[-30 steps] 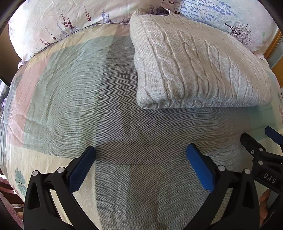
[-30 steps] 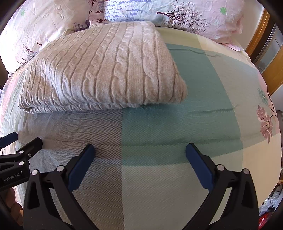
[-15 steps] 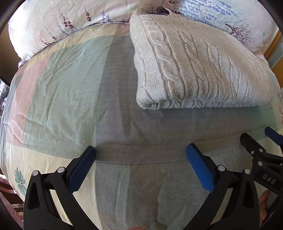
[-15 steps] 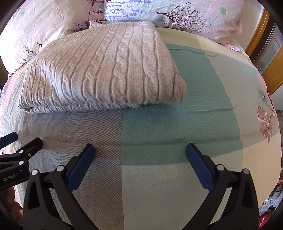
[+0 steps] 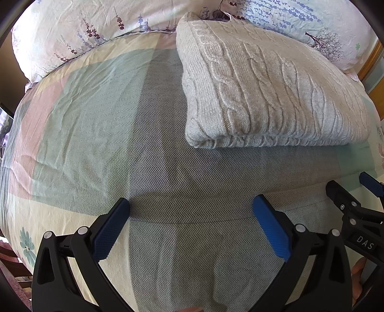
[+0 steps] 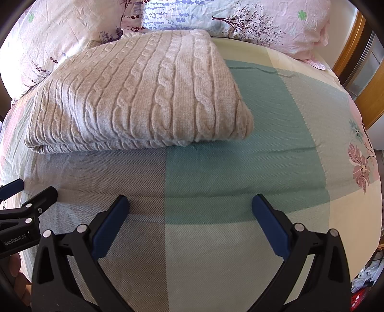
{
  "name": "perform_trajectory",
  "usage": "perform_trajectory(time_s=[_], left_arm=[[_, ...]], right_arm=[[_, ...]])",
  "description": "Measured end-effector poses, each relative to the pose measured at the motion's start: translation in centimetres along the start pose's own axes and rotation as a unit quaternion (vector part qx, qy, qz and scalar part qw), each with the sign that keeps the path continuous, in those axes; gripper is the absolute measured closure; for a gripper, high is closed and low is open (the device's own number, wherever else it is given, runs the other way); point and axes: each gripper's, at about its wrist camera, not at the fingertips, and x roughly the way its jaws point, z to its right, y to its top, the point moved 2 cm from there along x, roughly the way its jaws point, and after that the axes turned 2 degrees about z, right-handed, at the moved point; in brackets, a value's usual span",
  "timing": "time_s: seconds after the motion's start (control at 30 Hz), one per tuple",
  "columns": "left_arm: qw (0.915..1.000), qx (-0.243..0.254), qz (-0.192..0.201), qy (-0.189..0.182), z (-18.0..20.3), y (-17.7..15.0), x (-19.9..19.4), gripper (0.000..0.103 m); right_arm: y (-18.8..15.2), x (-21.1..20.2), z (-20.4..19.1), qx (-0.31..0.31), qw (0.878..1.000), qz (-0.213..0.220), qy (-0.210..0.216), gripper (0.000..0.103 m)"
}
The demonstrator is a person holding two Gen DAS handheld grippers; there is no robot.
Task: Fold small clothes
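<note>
The bed (image 5: 100,134) carried a cable-knit sweater (image 6: 144,96), apparently already folded, just before the pillows (image 6: 264,21). Nearer than the sweater, the left hand-held gripper (image 5: 192,216) and right hand-held gripper (image 6: 192,216) hung wide open, grasping nothing. A careless pinch at the sweater's bulky edge could catch only one layer and undo the fold.
</note>
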Motion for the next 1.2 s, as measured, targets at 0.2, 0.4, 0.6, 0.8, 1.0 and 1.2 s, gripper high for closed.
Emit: perform_trajectory(time_s=[0.2, 0.4, 0.6, 0.8, 1.0, 1.2], left_arm=[[1.0000, 0.000, -0.001, 0.000, 0.03, -0.01, 0.01, 0.001], [1.0000, -0.001, -0.002, 0.000, 0.04, 0.07, -0.02, 0.001], [1.0000, -0.001, -0.004, 0.000, 0.04, 0.30, 0.04, 0.001], [1.0000, -0.002, -0.004, 0.000, 0.05, 0.29, 0.04, 0.001], [1.0000, -0.002, -0.004, 0.000, 0.05, 0.29, 0.04, 0.001], [1.0000, -0.002, -0.002, 0.000, -0.04, 0.31, 0.17, 0.001]], right_arm=[[0.00, 0.00, -0.01, 0.001, 1.000, 0.000, 0.000, 0.002], [0.01, 0.00, 0.00, 0.001, 1.000, 0.000, -0.001, 0.002], [0.00, 0.00, -0.02, 0.002, 1.000, 0.000, -0.001, 0.002], [0.00, 0.01, -0.03, 0.002, 1.000, 0.001, -0.001, 0.002], [-0.01, 0.01, -0.04, 0.002, 1.000, 0.001, -0.001, 0.002], [0.01, -0.01, -0.01, 0.002, 1.000, 0.001, -0.001, 0.002]])
